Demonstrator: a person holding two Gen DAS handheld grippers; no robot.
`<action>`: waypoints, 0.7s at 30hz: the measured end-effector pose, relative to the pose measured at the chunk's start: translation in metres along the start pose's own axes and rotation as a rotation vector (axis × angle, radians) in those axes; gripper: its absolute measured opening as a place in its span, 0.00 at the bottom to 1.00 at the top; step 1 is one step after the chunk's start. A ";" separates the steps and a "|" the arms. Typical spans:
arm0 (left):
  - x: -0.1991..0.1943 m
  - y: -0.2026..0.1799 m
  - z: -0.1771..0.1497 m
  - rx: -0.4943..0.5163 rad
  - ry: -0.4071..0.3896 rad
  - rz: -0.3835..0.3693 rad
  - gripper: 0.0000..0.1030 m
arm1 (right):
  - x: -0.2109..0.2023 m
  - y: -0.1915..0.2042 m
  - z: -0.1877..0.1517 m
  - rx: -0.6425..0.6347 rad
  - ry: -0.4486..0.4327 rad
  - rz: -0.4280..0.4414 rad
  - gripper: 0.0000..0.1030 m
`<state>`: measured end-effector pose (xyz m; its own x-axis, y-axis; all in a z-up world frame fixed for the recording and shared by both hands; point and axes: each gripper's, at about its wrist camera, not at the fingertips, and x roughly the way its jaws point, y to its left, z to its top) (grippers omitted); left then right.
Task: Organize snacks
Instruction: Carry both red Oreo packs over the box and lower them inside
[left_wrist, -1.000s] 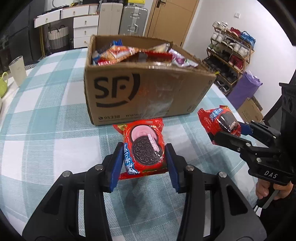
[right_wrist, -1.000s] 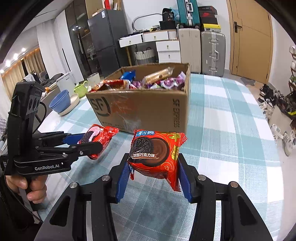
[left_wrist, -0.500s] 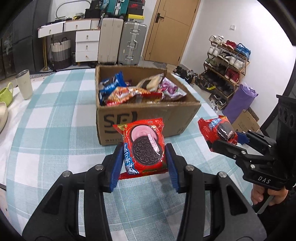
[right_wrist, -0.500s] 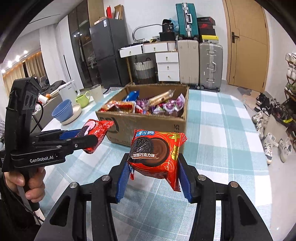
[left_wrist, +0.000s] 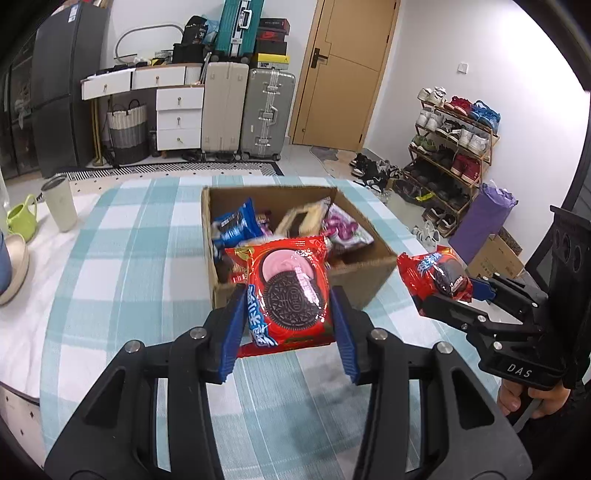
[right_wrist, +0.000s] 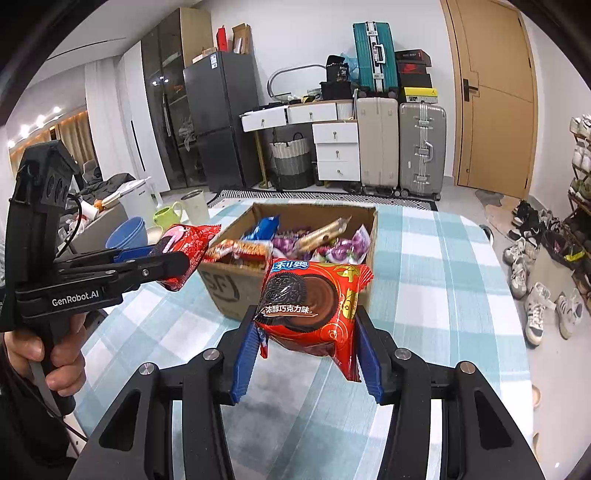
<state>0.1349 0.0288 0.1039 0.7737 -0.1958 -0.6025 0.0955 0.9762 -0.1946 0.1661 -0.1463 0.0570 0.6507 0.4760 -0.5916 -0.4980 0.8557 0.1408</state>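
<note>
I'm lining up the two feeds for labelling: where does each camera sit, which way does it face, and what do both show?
Left wrist: on the left gripper, looking down its fingers at its Oreo packet, the box, the right gripper.
Right wrist: on the right gripper, facing its chocolate Oreo packet, the left gripper and a hand.
Shared: box, checked tablecloth, suitcases.

Glossy foil snack packets (left_wrist: 288, 291); matt cardboard box (left_wrist: 365, 275); cloth tablecloth (left_wrist: 122, 266)
</note>
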 end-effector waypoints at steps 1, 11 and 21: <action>0.000 0.000 0.004 0.000 -0.003 0.002 0.40 | 0.002 -0.002 0.002 0.002 -0.001 0.001 0.47; 0.026 -0.002 0.041 0.031 -0.013 0.013 0.40 | 0.026 -0.007 0.021 0.004 -0.005 0.002 0.47; 0.075 -0.003 0.071 0.044 0.006 0.036 0.40 | 0.052 -0.009 0.041 -0.021 -0.012 0.008 0.48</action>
<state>0.2373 0.0182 0.1137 0.7732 -0.1609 -0.6134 0.0953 0.9858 -0.1385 0.2277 -0.1207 0.0570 0.6536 0.4853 -0.5808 -0.5147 0.8476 0.1290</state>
